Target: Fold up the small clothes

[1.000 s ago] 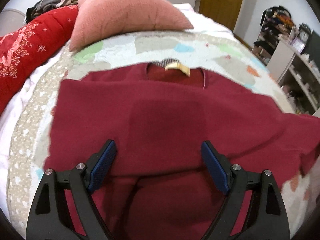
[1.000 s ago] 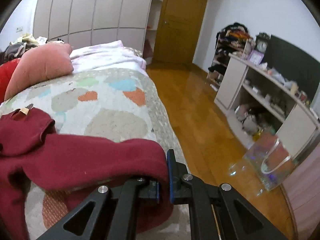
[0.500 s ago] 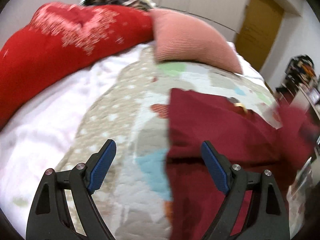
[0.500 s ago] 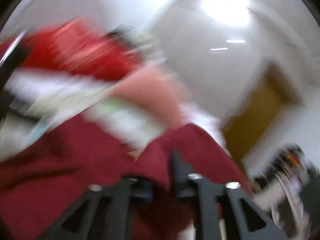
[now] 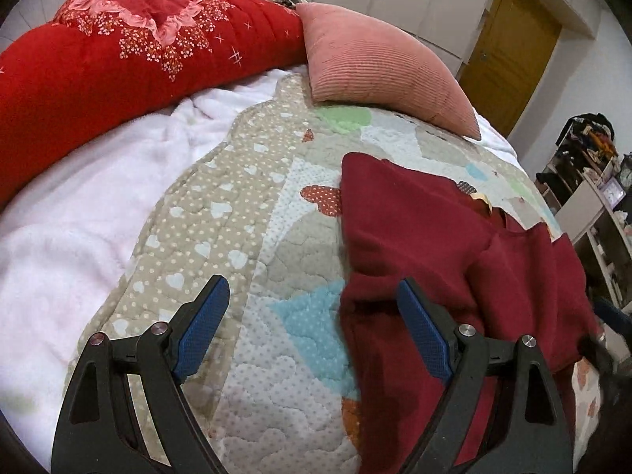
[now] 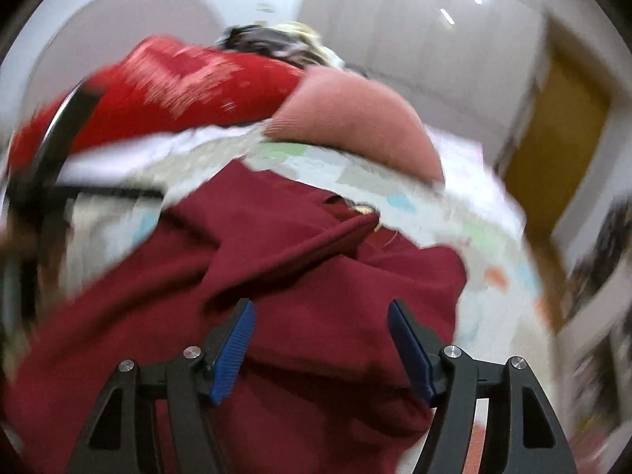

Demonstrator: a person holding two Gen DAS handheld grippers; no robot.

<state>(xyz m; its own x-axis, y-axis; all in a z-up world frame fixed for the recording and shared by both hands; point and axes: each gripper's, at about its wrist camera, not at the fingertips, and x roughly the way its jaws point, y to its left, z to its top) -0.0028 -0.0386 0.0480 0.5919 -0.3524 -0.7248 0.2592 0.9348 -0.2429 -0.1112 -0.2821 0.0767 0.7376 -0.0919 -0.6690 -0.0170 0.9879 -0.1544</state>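
Note:
A dark red sweater [image 5: 426,237] lies on a patchwork quilt [image 5: 252,213], with one sleeve folded across its body. A yellow neck label [image 5: 480,198] shows at the collar. My left gripper [image 5: 312,316] is open and empty, hovering over the quilt at the sweater's left edge. In the blurred right wrist view the sweater [image 6: 276,276] fills the lower frame, its folded sleeve running diagonally. My right gripper [image 6: 320,345] is open and empty just above the sweater.
A red quilted duvet [image 5: 118,59] and a pink cushion [image 5: 379,67] lie at the head of the bed. A white fleece blanket [image 5: 79,205] lies left of the quilt. Shelves [image 5: 592,213] and a wooden door [image 5: 509,67] stand at right.
My right gripper carried the sleeve across the sweater, opened and let it go. My left gripper swung left from over the sweater's middle to its left edge.

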